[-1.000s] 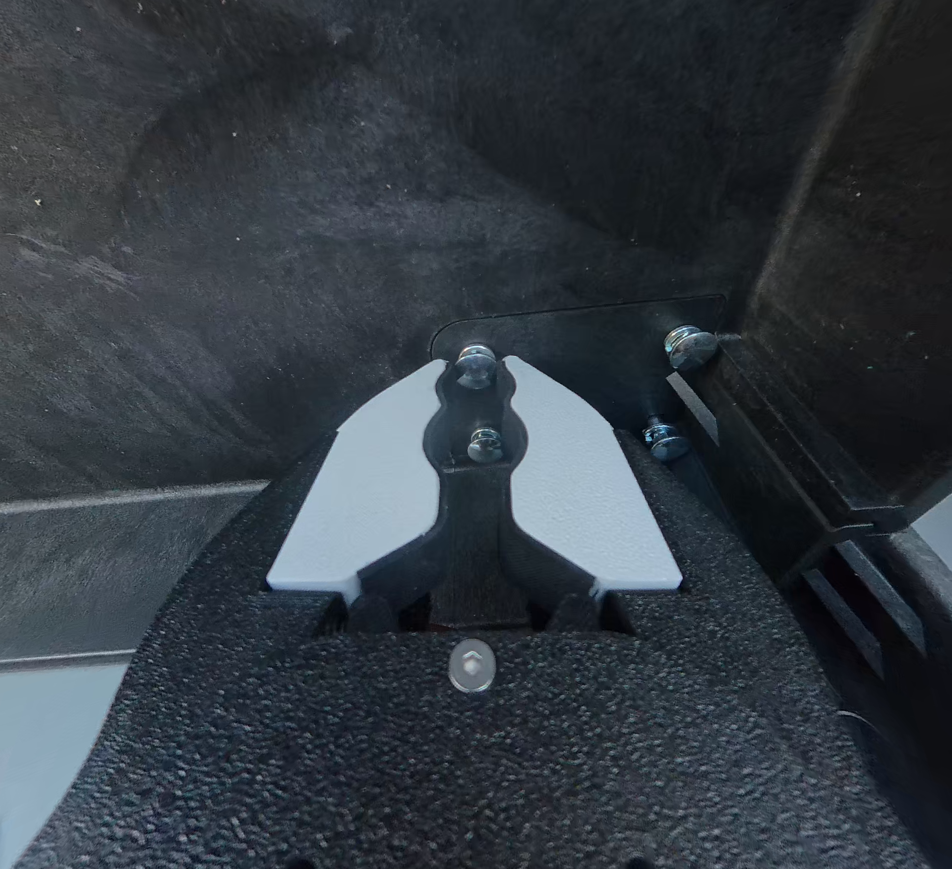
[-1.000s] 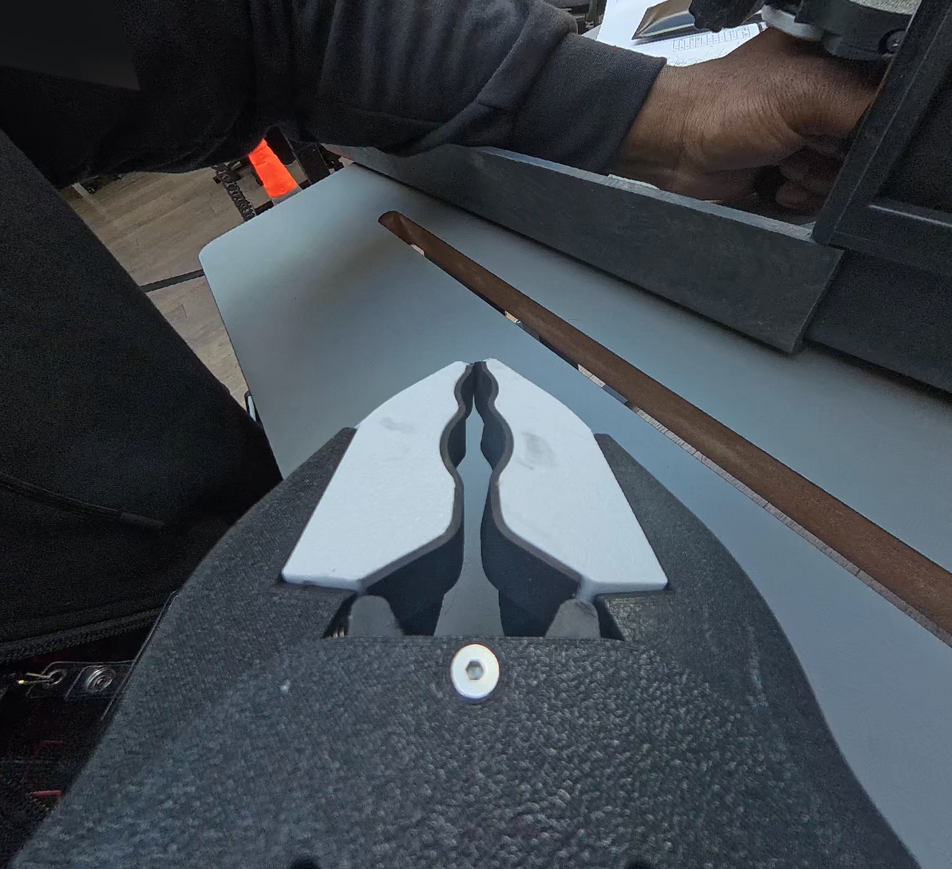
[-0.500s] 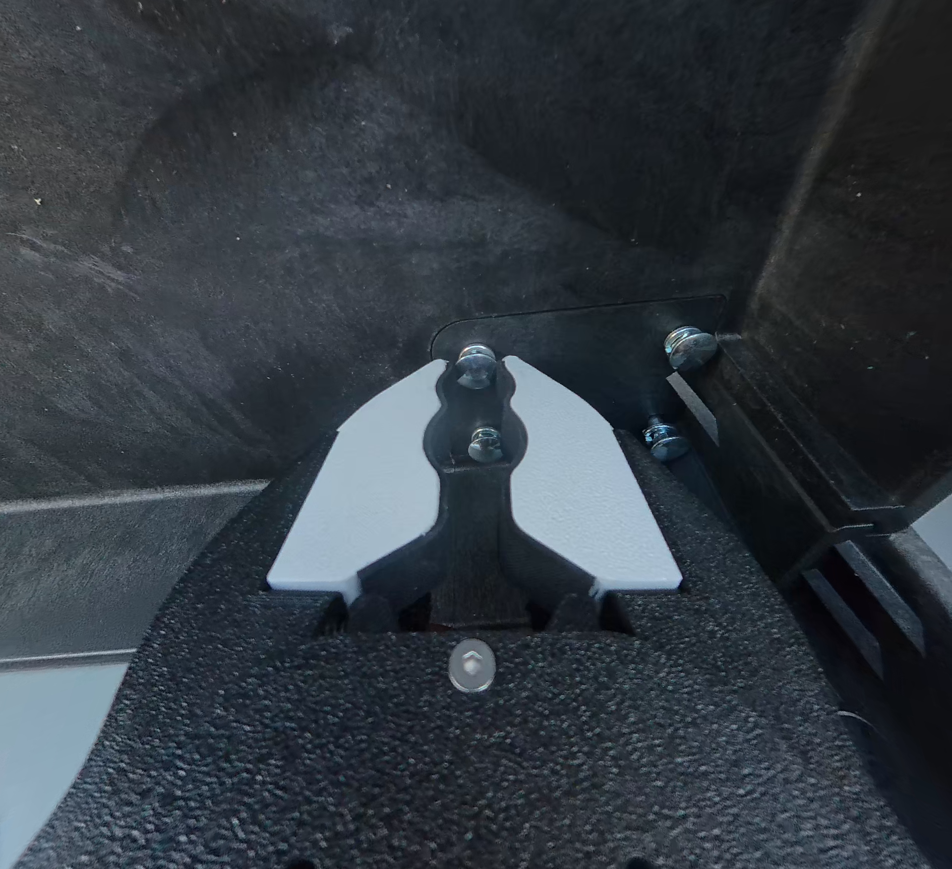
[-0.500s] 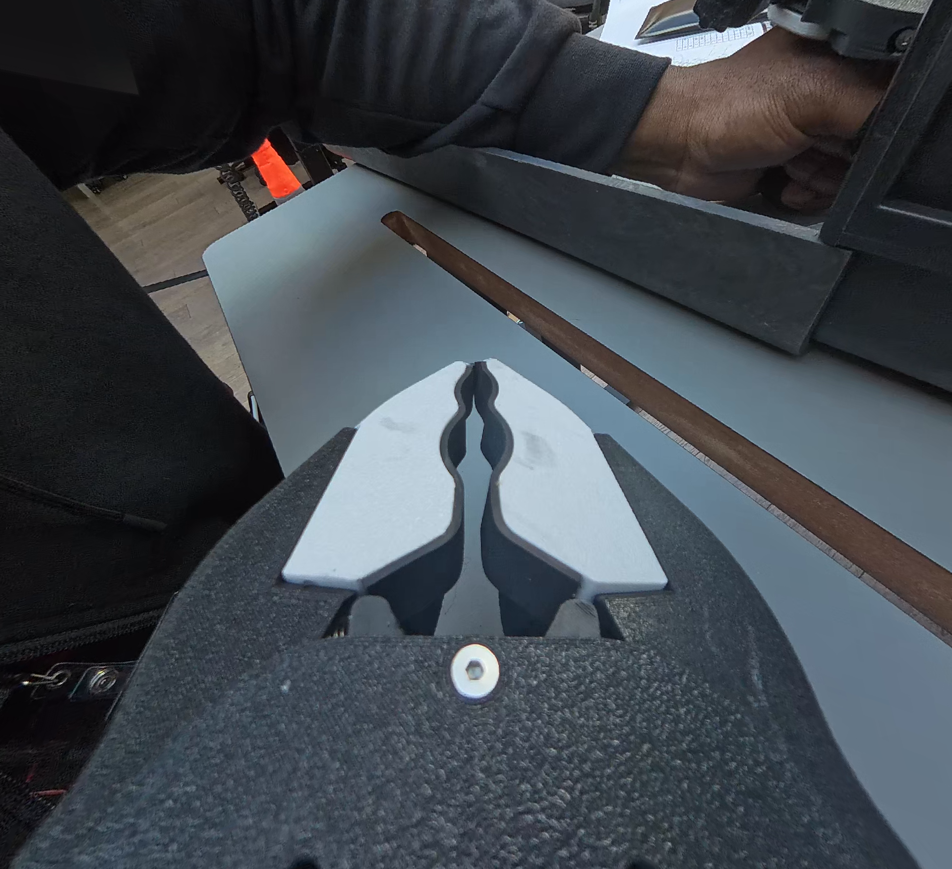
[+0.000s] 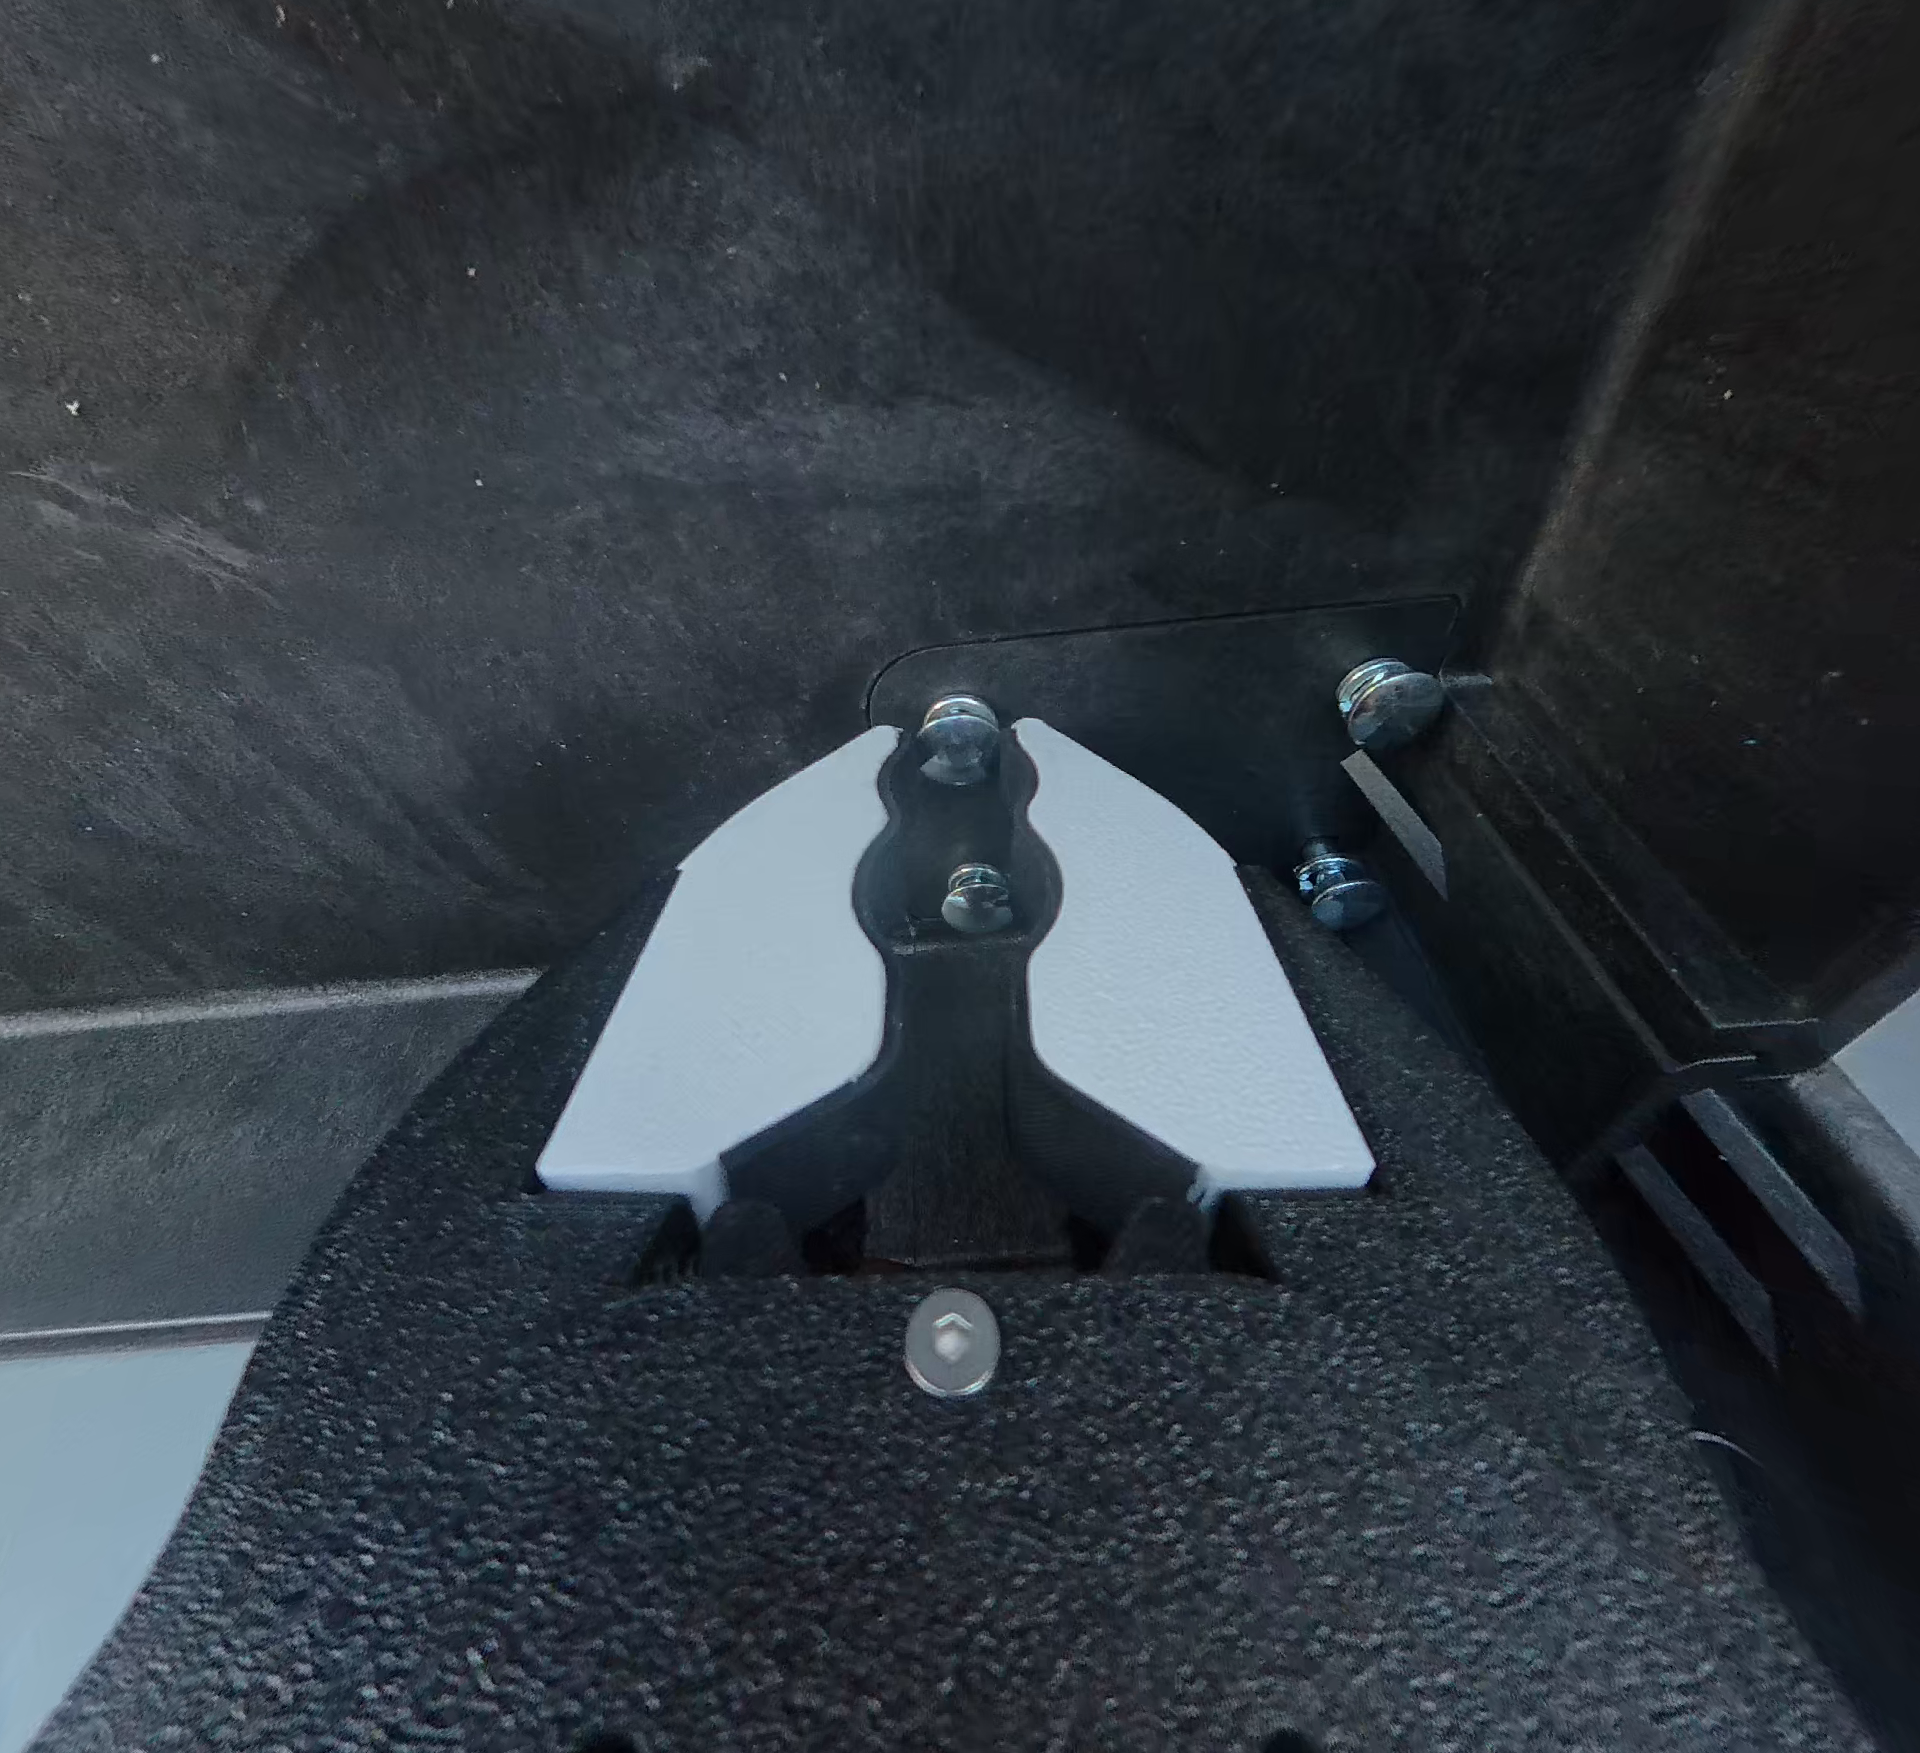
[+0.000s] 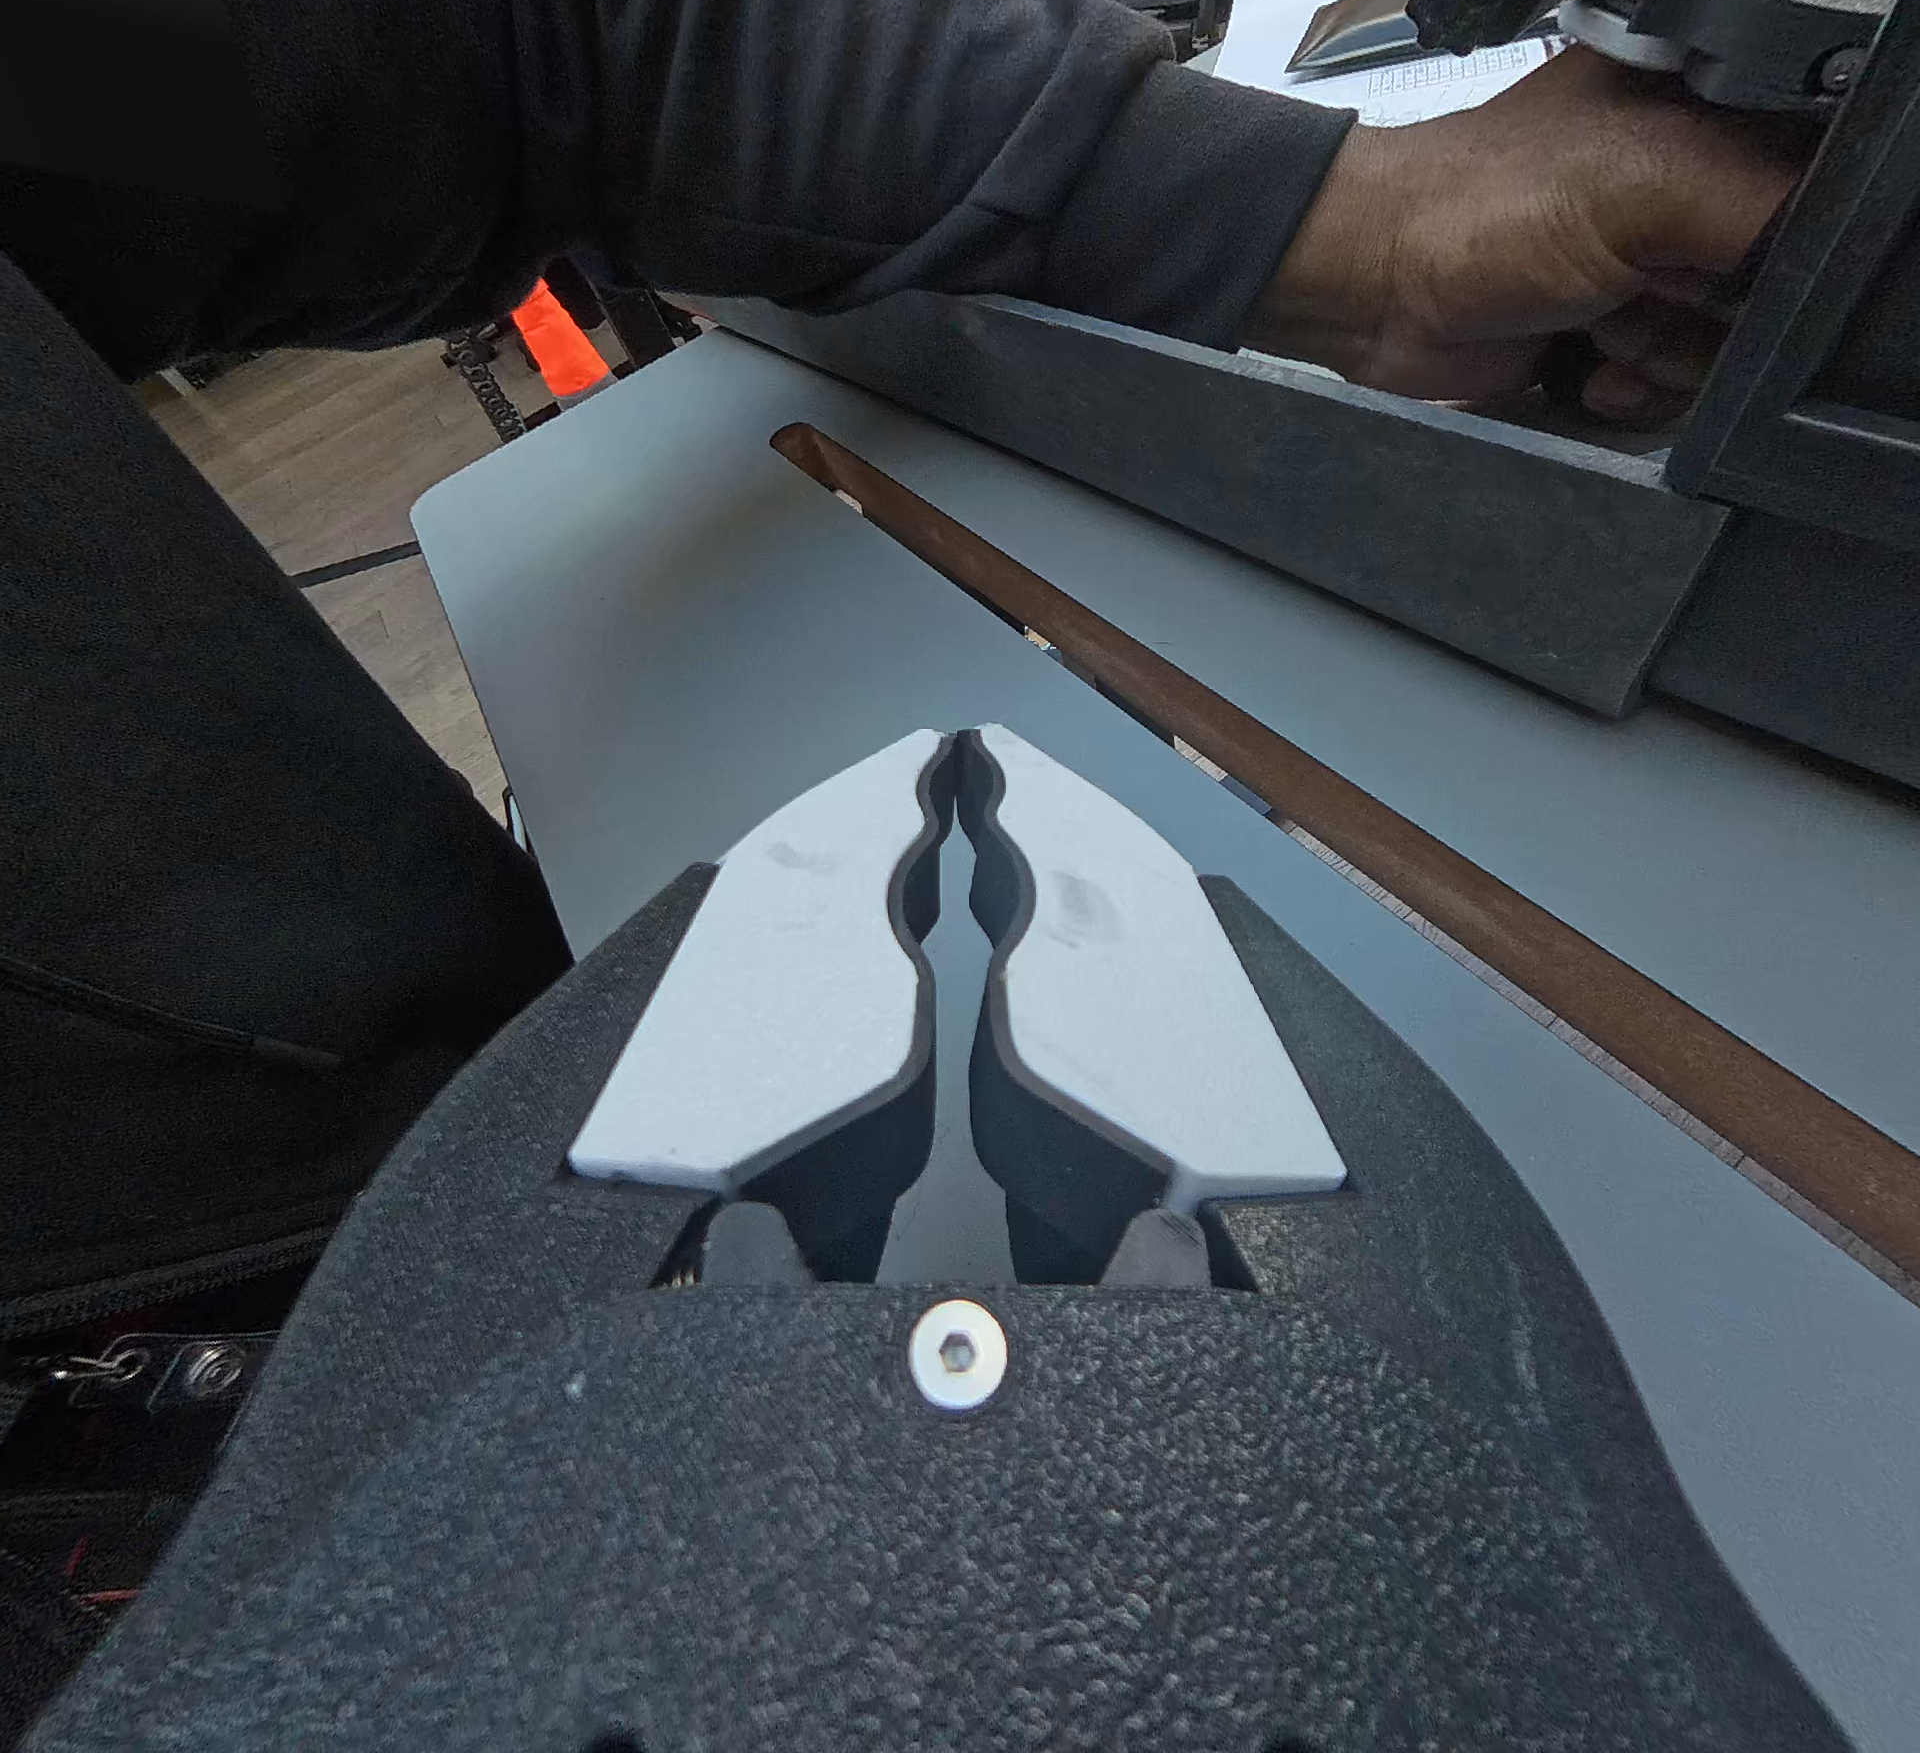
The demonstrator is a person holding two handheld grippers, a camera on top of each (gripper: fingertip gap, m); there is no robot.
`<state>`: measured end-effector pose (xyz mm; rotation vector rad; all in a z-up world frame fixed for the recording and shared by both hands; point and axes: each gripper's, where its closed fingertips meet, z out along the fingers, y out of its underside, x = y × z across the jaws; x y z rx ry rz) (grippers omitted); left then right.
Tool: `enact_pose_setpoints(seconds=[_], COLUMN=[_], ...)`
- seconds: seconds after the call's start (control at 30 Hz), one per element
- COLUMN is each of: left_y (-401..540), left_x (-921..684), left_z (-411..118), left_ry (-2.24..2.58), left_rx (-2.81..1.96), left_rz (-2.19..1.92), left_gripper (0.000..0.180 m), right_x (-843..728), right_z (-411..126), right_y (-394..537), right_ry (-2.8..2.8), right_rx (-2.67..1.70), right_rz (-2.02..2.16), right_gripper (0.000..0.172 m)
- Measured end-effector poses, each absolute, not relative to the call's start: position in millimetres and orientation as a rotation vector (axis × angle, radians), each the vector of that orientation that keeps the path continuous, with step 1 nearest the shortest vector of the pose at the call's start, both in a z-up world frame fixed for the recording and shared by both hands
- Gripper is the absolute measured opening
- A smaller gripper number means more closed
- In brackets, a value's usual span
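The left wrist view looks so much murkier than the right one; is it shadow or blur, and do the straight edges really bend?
Left wrist view: shadow, not blur; dark felt lining swallows light, yet the screws glint sharply. Right wrist view: daylit, grey tabletop crisp, far papers softer. Both views: wide-angle bowing, as on the brown slot.

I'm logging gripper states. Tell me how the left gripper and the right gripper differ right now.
The left gripper's fingertips stand apart, with a screwed black bracket between them; the right gripper's tips meet on nothing. The left faces dark felt lining; the right is over a grey table. Both have pale fingers on black bodies.
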<state>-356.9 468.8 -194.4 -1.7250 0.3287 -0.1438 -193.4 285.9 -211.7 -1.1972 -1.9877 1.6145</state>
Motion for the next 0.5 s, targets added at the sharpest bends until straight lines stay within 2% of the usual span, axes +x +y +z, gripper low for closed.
enact_pose_setpoints(seconds=[0.23, 0.4, 0.5], left_y=[459, 452, 460], left_x=[-361, -365, -360], left_z=[-200, -240, -246], left_ry=[0.423, 0.502, 0.52], left_rx=[-1.797, -2.047, -2.104], left_rz=[-0.058, -0.066, -0.062], left_gripper=[0.014, 0.018, 0.012], right_x=[-193, -192, -191], right_z=[-209, -208, -208], right_y=[286, 286, 285], right_ry=[-1.975, -1.976, -1.98], right_rx=[-1.19, -1.18, -1.179], right_rz=[1.632, 1.645, 1.653], right_gripper=[0.0, 0.0, 0.0])
